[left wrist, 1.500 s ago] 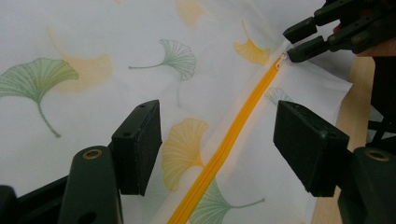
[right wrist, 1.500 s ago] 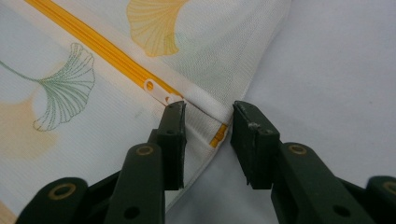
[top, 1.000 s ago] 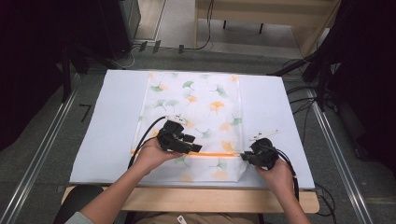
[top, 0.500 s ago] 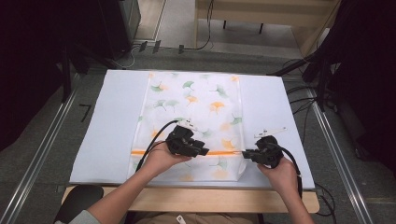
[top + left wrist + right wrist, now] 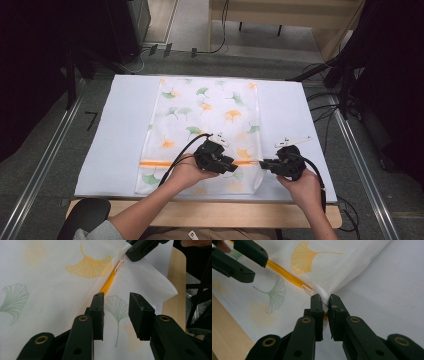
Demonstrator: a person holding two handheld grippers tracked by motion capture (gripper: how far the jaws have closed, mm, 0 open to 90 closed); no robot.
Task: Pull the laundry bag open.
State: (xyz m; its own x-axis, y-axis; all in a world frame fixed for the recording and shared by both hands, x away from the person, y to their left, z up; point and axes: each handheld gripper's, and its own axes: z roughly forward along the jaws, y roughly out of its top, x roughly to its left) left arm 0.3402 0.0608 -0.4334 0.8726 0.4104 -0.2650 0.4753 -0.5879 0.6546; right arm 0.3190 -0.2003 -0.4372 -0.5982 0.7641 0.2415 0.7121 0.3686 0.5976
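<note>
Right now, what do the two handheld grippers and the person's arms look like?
Both the left gripper and the right gripper are black, each with two flat, blocky jaws on arms joined by brass-ringed pivots. A black cable loops from the left one, and another trails from the right. A pale plate sits atop the right one. The forearms are bare; a grey sleeve shows at the left elbow.

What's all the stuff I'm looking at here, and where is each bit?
Bag: one, white mesh with green and orange leaf print, flat on the mat's middle.
Zip: one, orange, across the bag's near part; white pull at its right end.
Mat: one, white, covering the table.
Table: one, pale wood, near edge showing.
Left tool: black, open over the zip.
Right tool: black, shut on the bag's right edge.
</note>
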